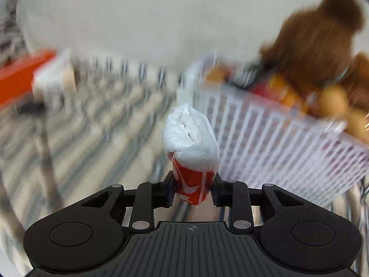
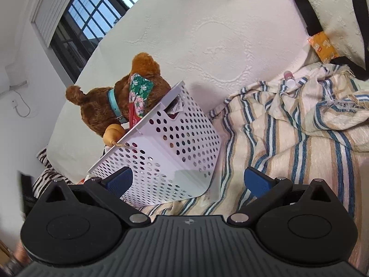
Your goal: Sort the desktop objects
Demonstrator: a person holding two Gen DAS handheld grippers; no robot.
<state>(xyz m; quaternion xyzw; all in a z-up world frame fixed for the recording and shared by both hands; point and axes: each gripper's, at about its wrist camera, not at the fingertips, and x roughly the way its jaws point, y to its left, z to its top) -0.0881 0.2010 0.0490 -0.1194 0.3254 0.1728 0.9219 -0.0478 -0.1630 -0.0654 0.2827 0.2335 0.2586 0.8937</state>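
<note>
Currently my left hand-held gripper (image 1: 193,190) clamps the red-and-white packet (image 1: 191,157); next, I carry it over the white basket (image 1: 272,138) rim. My right hand-held gripper (image 2: 188,181) hangs open.

glossy plastic packet (image 1: 191,152), perforated plastic basket (image 2: 170,143), woven cloth (image 2: 299,138)

Black left gripper (image 1: 192,190), silver pivot screws, ribbed grey base, right gripper (image 2: 188,182), blue fingers (image 2: 256,181)
</note>
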